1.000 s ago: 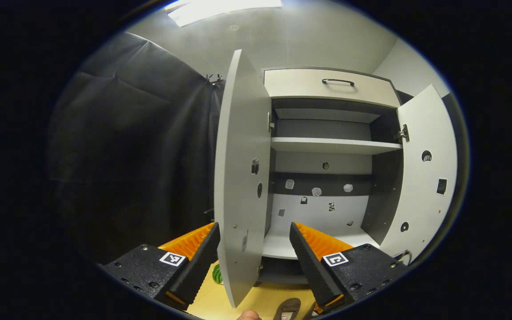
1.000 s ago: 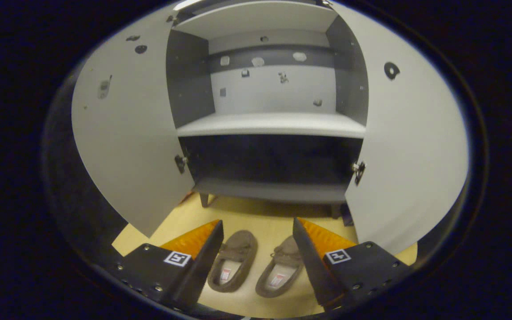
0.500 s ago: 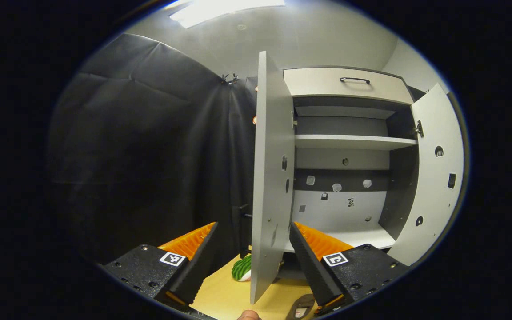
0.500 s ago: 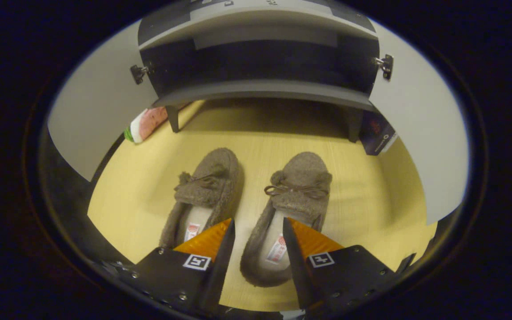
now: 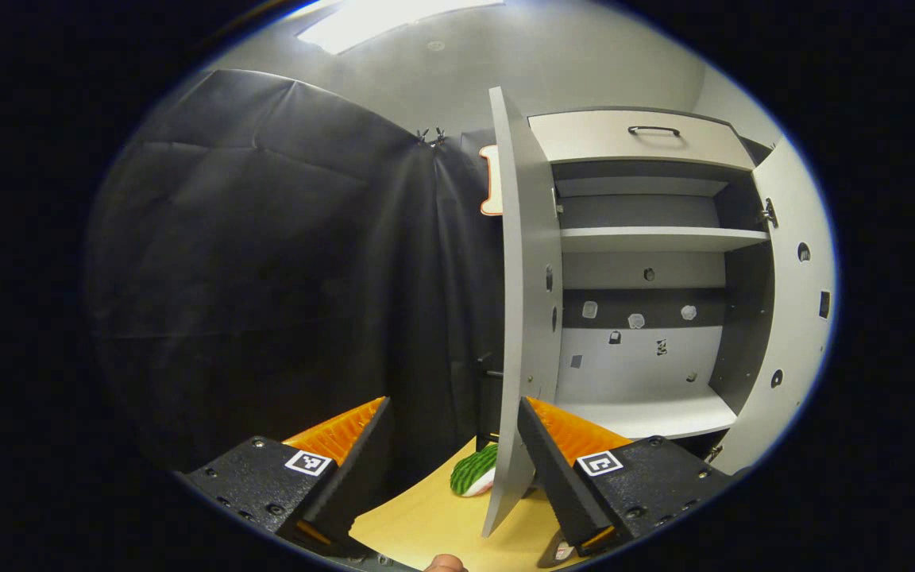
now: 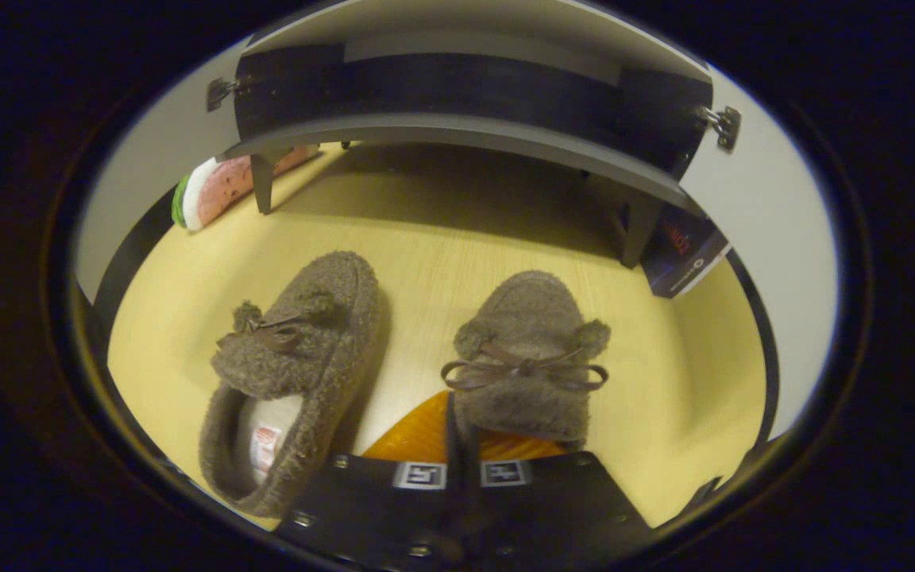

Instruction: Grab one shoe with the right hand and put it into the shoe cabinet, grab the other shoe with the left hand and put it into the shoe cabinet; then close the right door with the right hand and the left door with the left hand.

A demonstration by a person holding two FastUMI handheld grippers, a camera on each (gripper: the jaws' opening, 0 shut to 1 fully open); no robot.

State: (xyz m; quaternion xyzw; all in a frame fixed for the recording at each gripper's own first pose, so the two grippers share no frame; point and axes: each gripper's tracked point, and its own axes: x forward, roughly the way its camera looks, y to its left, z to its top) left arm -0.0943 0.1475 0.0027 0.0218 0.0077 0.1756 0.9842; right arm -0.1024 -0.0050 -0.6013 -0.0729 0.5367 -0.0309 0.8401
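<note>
The shoe cabinet is viewed from farther back, level, beyond the left jaws. The floor is viewed closely, downward, ahead of the right jaws; its watermelon toy is shared.

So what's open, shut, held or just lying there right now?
Left door: swung open.
Right door: swung open.
Drawer: pushed shut.
Middle shelf: bare.
Right tongs: closed on the right slipper at its side wall.
Left slipper: lying free on the floor.
Left tongs: open, holding nothing.
</note>
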